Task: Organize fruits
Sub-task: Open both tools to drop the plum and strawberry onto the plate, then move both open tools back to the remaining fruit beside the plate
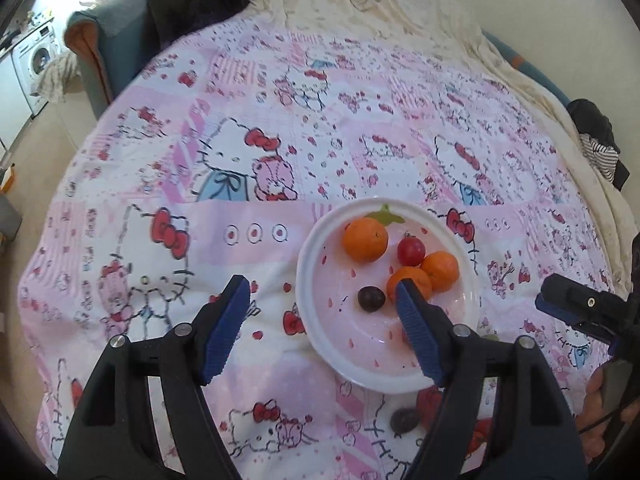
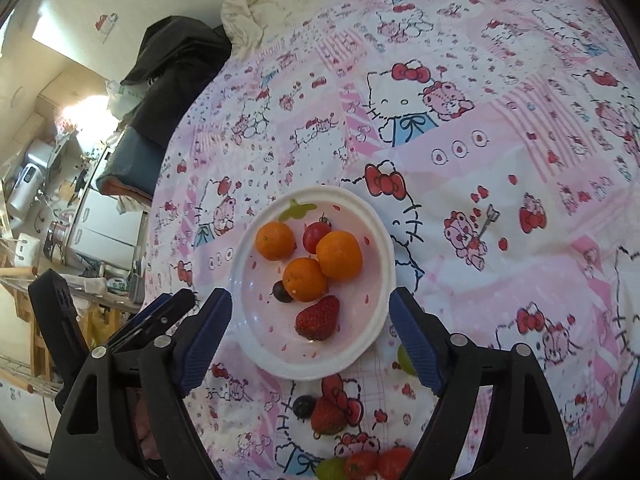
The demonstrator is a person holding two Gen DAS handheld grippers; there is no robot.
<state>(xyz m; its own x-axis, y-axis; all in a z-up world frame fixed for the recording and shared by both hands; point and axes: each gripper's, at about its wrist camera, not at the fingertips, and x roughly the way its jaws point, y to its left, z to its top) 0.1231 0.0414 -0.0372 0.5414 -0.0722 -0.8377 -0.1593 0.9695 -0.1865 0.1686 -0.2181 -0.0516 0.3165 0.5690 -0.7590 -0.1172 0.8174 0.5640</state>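
Both my grippers, left gripper (image 1: 322, 322) and right gripper (image 2: 310, 334), hang released and empty. Nearest, below my right jaws, loose fruit lies on the pink cartoon-print bedsheet (image 2: 500, 152): a dark round grape (image 2: 304, 406) touching a red strawberry (image 2: 328, 416). Between my right jaws sits the white shallow plastic plate (image 2: 382, 240) holding another strawberry (image 2: 318, 318) and three oranges (image 2: 339, 255). I judge the loose strawberry comes next: drop straight, pinch gently, avoid nudging the grape.

Pink cartoon-print sheet (image 1: 280, 128) on bed, washing machine (image 1: 38, 54) by bright window.
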